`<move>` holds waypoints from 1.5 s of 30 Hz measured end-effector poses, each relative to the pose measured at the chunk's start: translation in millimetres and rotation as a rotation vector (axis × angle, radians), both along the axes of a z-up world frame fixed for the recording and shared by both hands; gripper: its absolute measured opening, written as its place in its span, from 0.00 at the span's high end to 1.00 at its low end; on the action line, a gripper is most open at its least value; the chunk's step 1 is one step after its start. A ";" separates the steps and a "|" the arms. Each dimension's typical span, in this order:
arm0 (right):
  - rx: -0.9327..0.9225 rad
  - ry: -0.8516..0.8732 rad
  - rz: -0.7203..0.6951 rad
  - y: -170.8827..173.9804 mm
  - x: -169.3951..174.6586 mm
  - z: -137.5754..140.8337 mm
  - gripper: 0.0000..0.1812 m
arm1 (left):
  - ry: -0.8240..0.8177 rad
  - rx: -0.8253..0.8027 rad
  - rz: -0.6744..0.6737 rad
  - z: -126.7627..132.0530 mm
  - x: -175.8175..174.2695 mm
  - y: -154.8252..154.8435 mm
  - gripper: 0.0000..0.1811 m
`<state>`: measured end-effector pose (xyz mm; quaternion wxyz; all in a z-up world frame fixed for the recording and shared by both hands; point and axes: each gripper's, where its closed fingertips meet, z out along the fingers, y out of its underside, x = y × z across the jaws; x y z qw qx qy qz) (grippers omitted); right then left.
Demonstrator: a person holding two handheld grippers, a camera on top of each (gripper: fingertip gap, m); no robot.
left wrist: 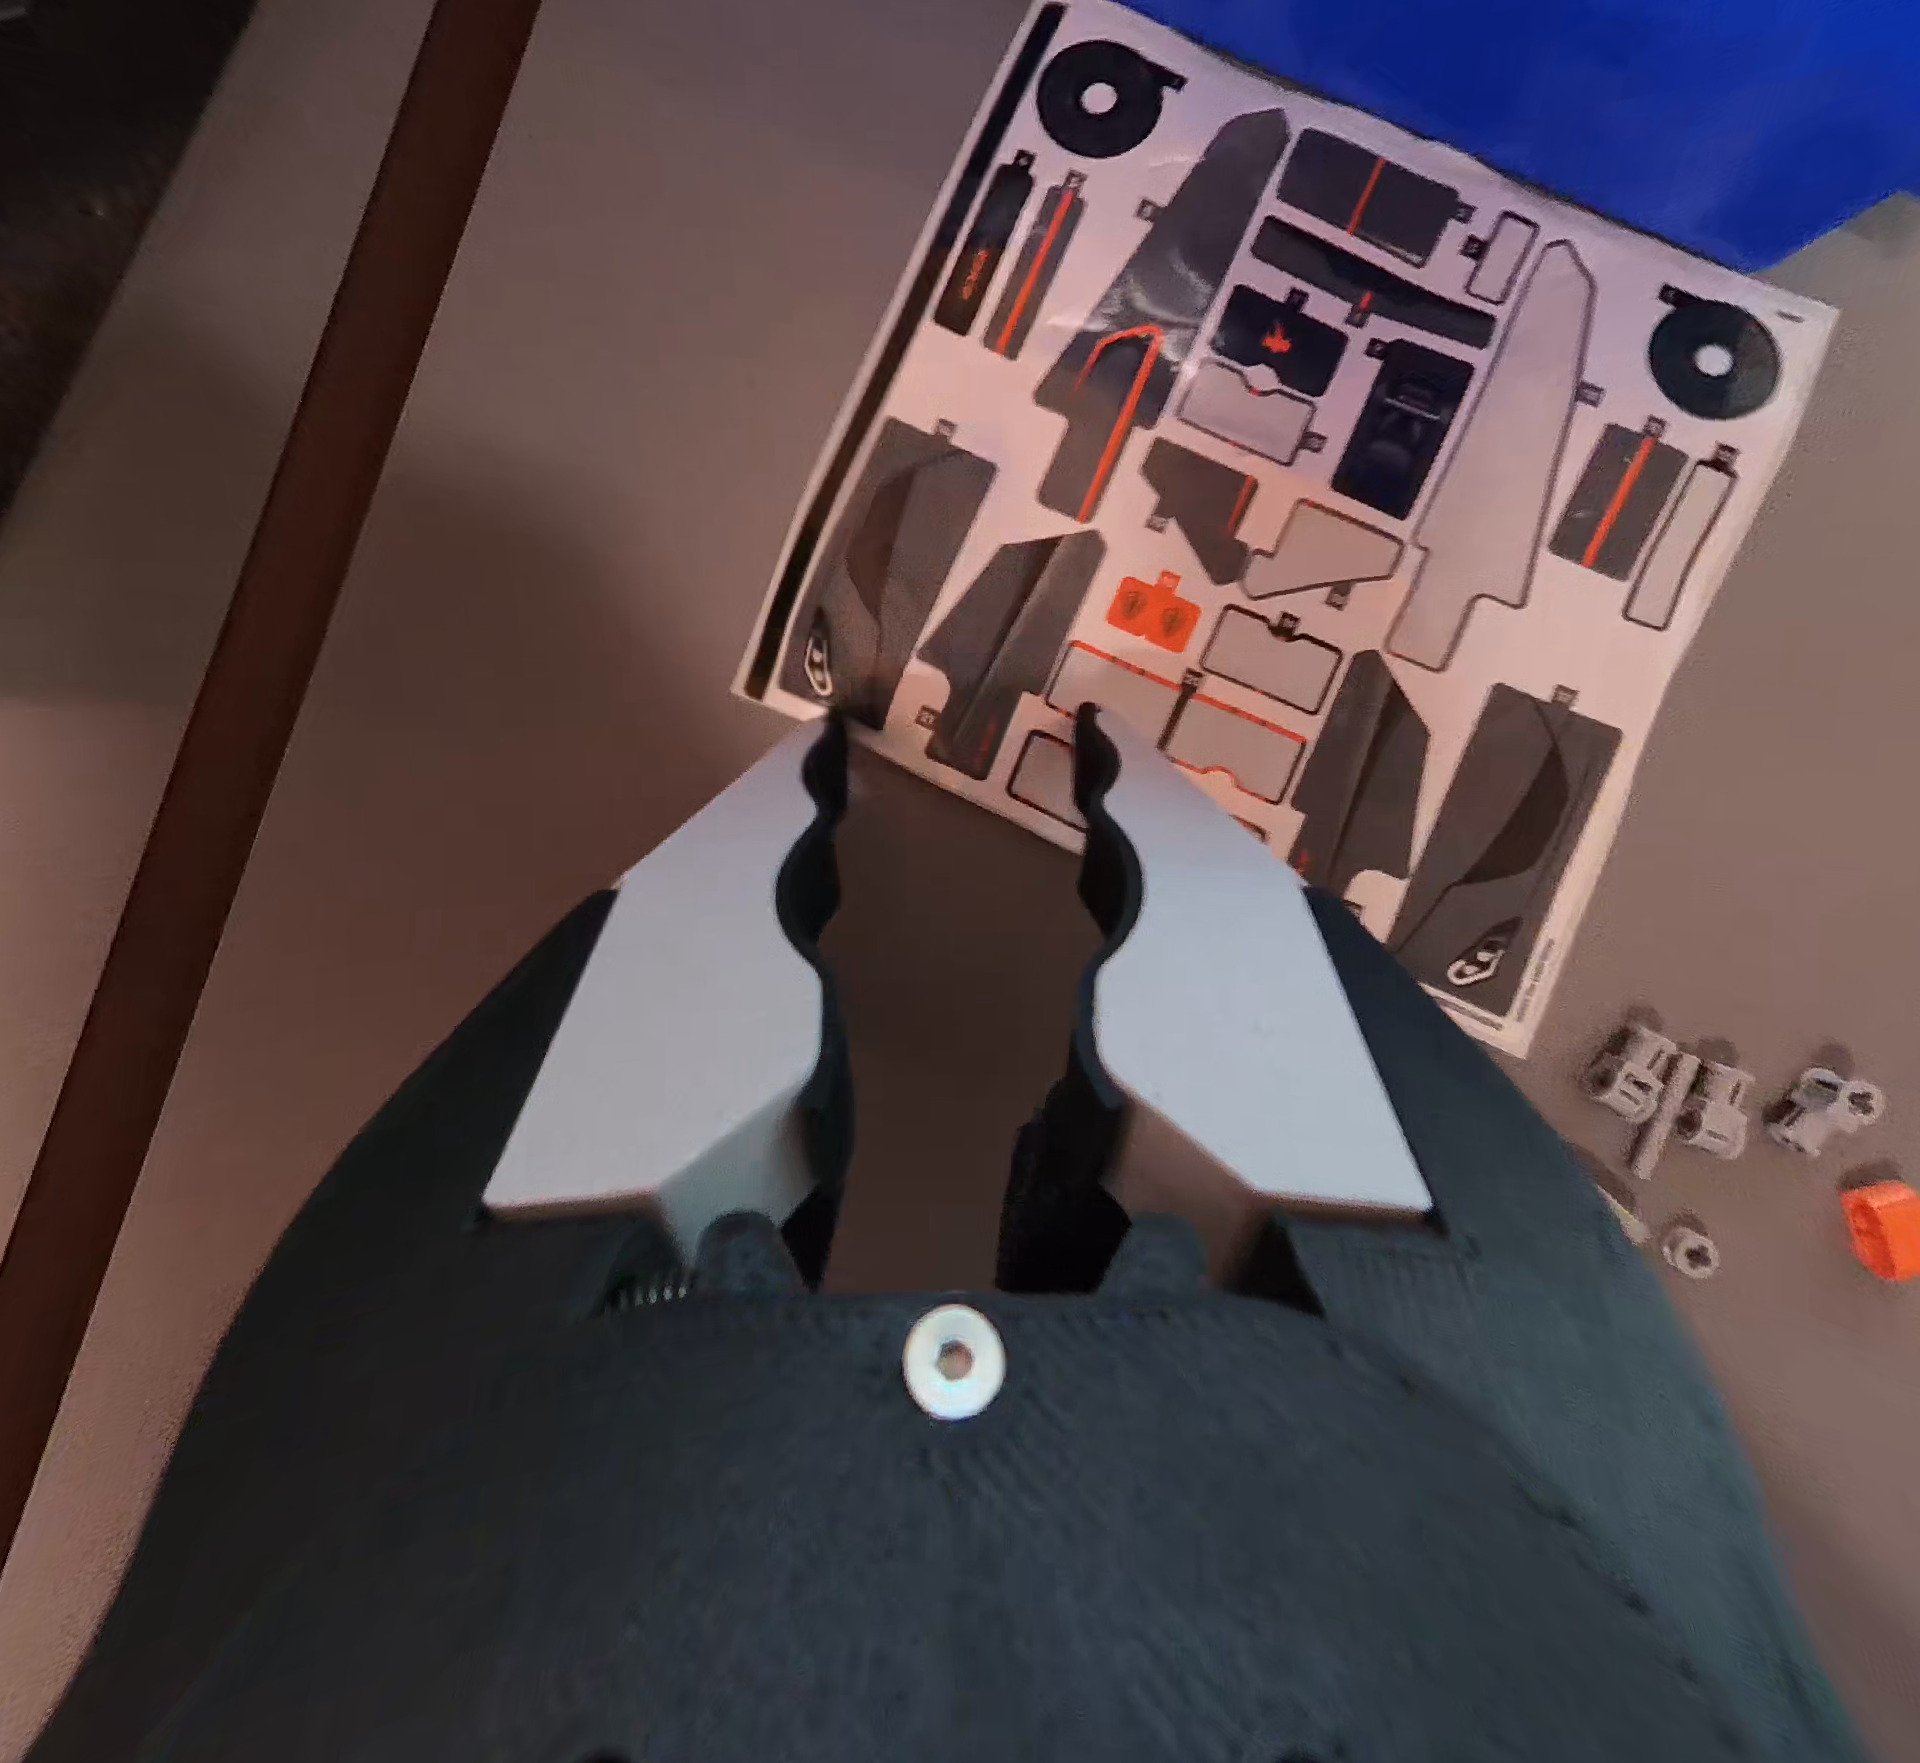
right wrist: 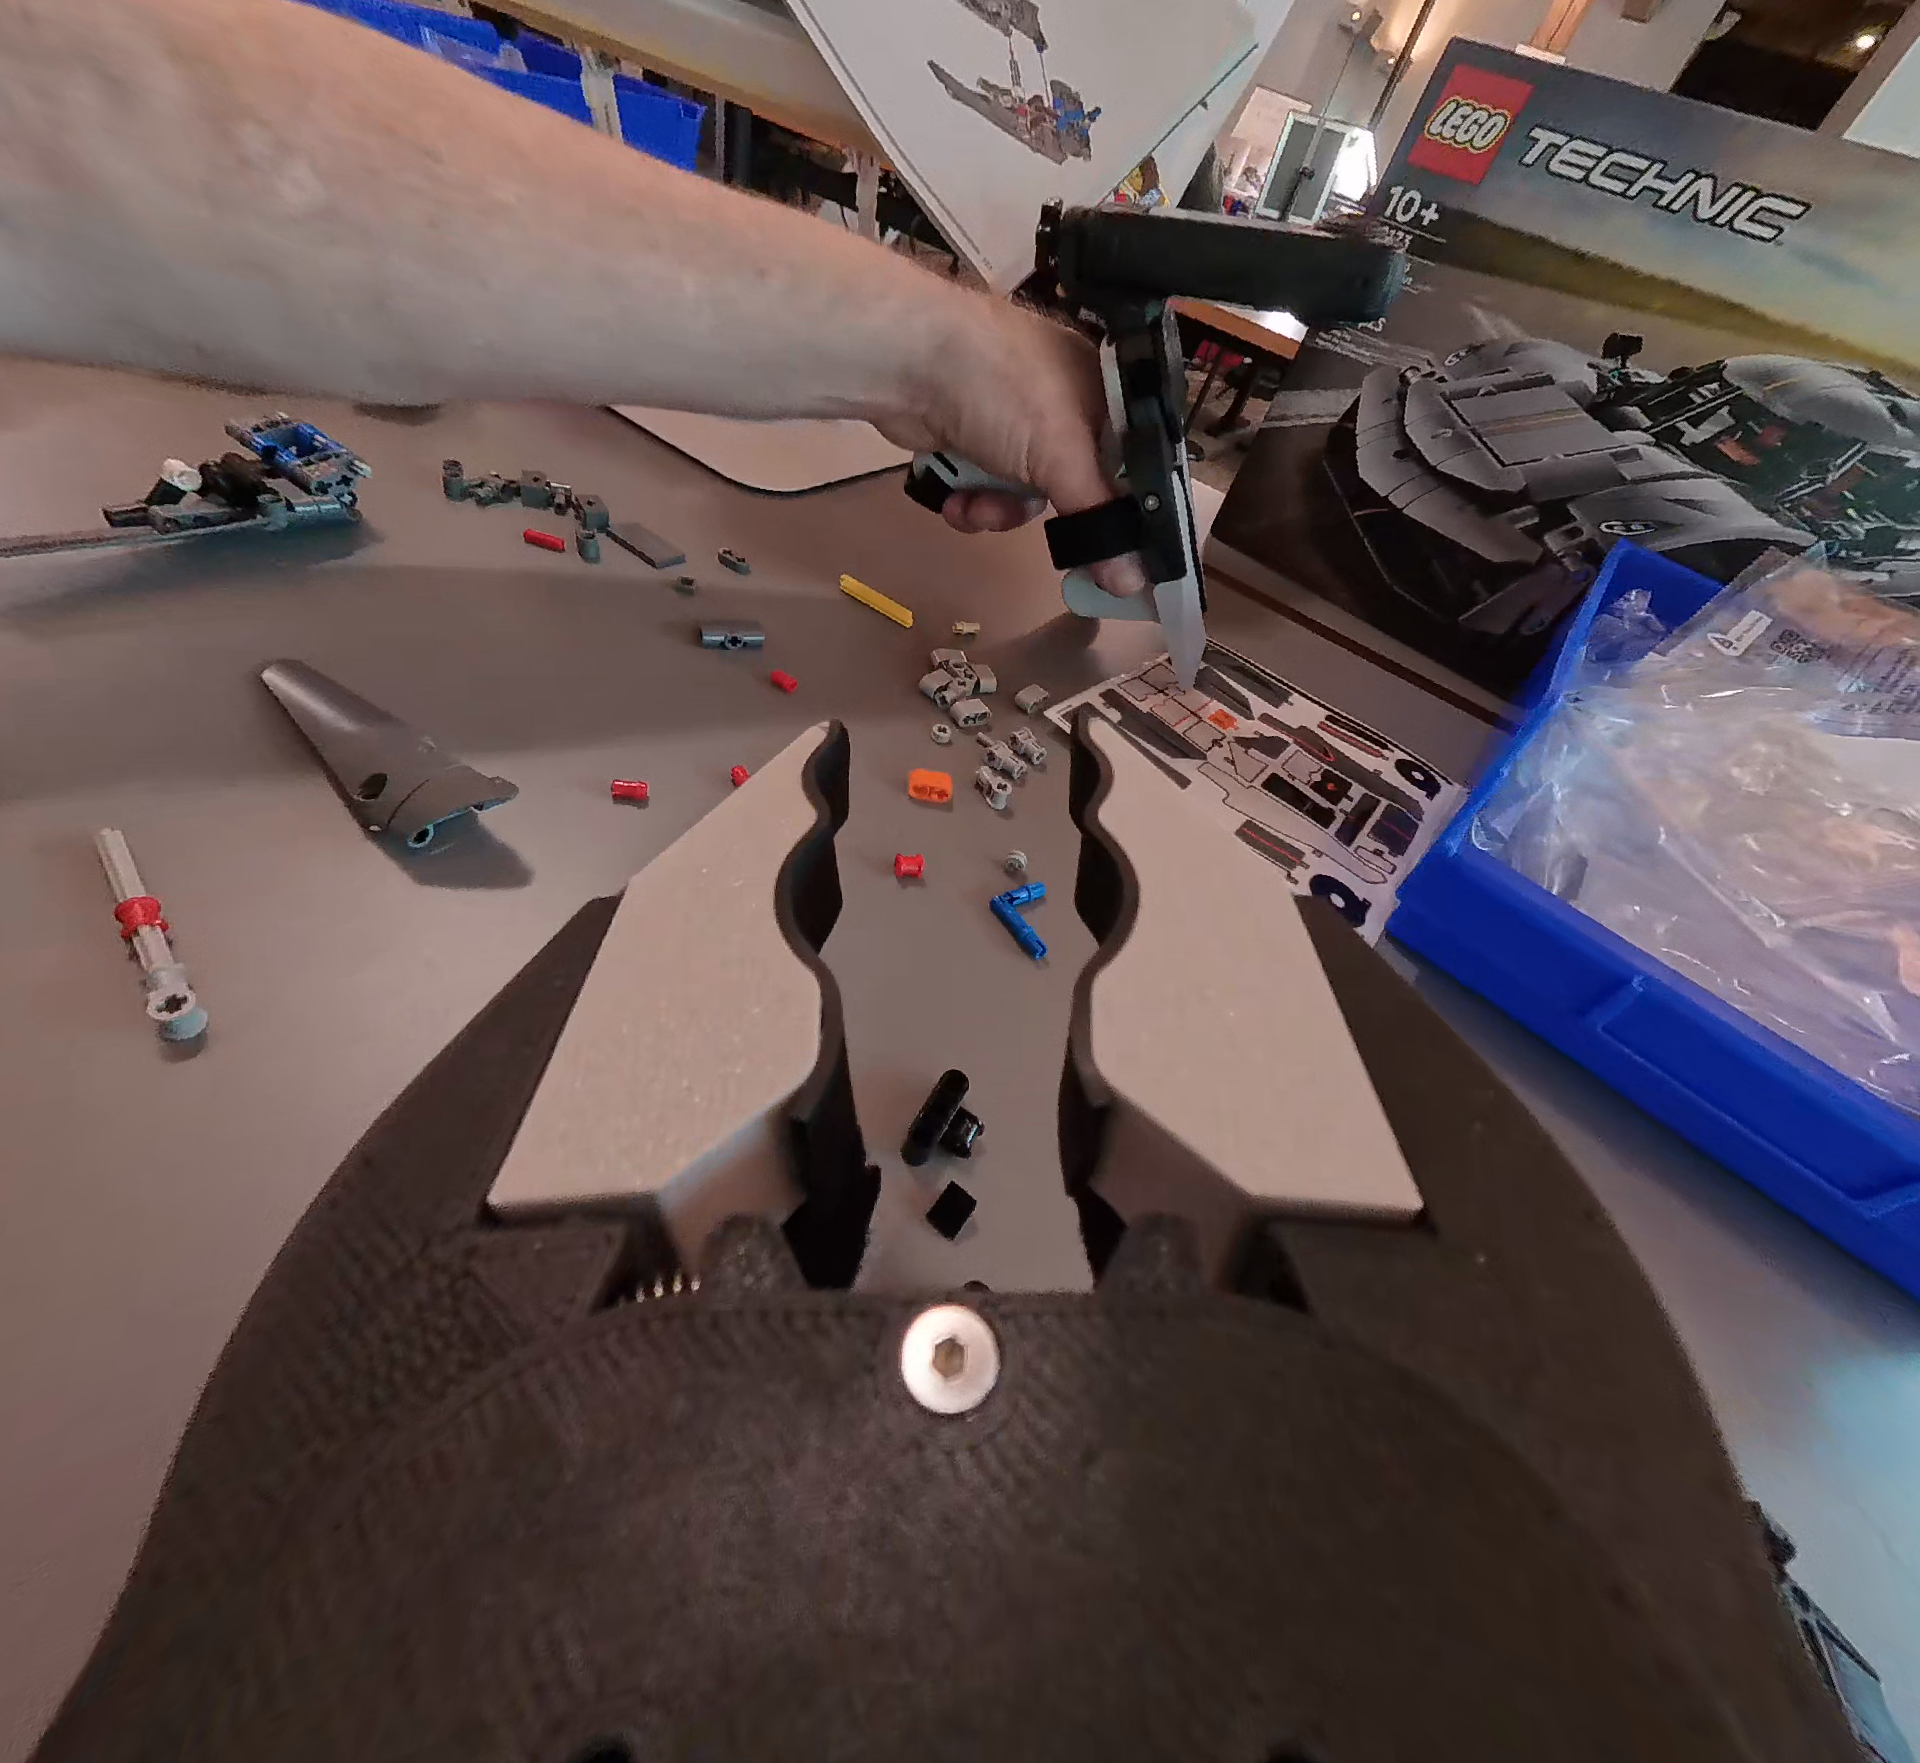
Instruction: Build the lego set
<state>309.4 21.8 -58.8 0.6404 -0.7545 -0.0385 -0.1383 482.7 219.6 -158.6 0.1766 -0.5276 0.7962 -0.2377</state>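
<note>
My left gripper (left wrist: pixel 961 726) is open and empty, its tips at the near edge of a white sticker sheet (left wrist: pixel 1351 425) lying flat on the grey table. In the right wrist view the left gripper (right wrist: pixel 1184 664) points down onto that sheet (right wrist: pixel 1278 778). My right gripper (right wrist: pixel 961 737) is open and empty, above the table. Beyond its tips lie small grey connectors (right wrist: pixel 961 679), an orange piece (right wrist: pixel 930 785), a blue pin (right wrist: pixel 1018 918) and red pins (right wrist: pixel 909 864). Black pieces (right wrist: pixel 940 1116) lie between its fingers. A partly built blue and grey assembly (right wrist: pixel 255 477) sits at far left.
A blue bin (right wrist: pixel 1621 996) with clear plastic bags stands at right, the set's box (right wrist: pixel 1558 425) behind it. An open instruction booklet (right wrist: pixel 997 20) stands at the back. A dark grey wing panel (right wrist: pixel 384 757) and a grey axle (right wrist: pixel 145 934) lie left. A dark table edge (left wrist: pixel 270 570) runs at left. The tips of one gripper are about 30 centimetres away from the tips of the other. My right tips are roughly 11 centimetres from the blue pin (right wrist: pixel 1018 918).
</note>
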 end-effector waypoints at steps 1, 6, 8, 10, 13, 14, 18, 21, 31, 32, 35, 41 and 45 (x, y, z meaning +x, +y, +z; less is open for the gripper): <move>0.006 0.003 0.001 -0.7 0.1 1.0 0.78 | -0.018 0.005 -0.011 0.3 1.7 -2.3 0.84; 0.012 0.003 -0.004 -2.0 0.9 1.8 0.78 | -0.075 0.088 0.001 0.1 9.7 -0.1 1.00; 0.010 -0.001 -0.007 -2.1 1.2 1.5 0.78 | -0.086 0.118 -0.006 0.3 8.8 1.2 1.00; 0.014 -0.006 -0.016 -2.9 3.0 2.1 0.78 | -0.103 0.157 -0.008 4.1 5.8 1.1 1.00; 0.033 0.008 -0.035 -5.1 8.3 4.7 0.77 | -0.189 0.170 -0.002 28.4 -2.6 -6.8 1.00; 0.041 0.015 -0.043 -6.1 10.9 5.9 0.77 | -0.221 0.191 -0.002 38.0 -7.2 -8.8 1.00; 0.102 0.059 -0.081 -12.0 22.3 14.3 0.72 | -0.354 0.182 -0.012 88.2 -35.4 -23.6 1.00; 0.180 0.168 -0.128 -20.9 40.0 23.2 0.70 | -0.475 0.160 -0.054 132.2 -68.8 -43.9 1.00; 0.313 0.407 0.059 -14.1 35.9 75.8 0.62 | -0.581 0.049 -0.254 202.1 -177.6 -119.7 1.00; 0.296 0.424 0.116 -9.9 27.6 79.1 0.64 | -0.589 0.041 -0.270 204.2 -185.6 -124.5 1.00; 0.262 0.462 0.283 0.9 -0.1 87.3 0.78 | -0.613 0.006 -0.310 209.0 -207.6 -135.8 1.00; 0.228 0.398 0.399 17.4 -37.1 105.0 1.00 | -0.711 -0.012 -0.270 220.1 -229.9 -121.0 0.94; 0.236 0.350 0.406 27.8 -49.6 124.1 1.00 | -0.759 -0.077 -0.245 230.0 -241.2 -100.3 0.89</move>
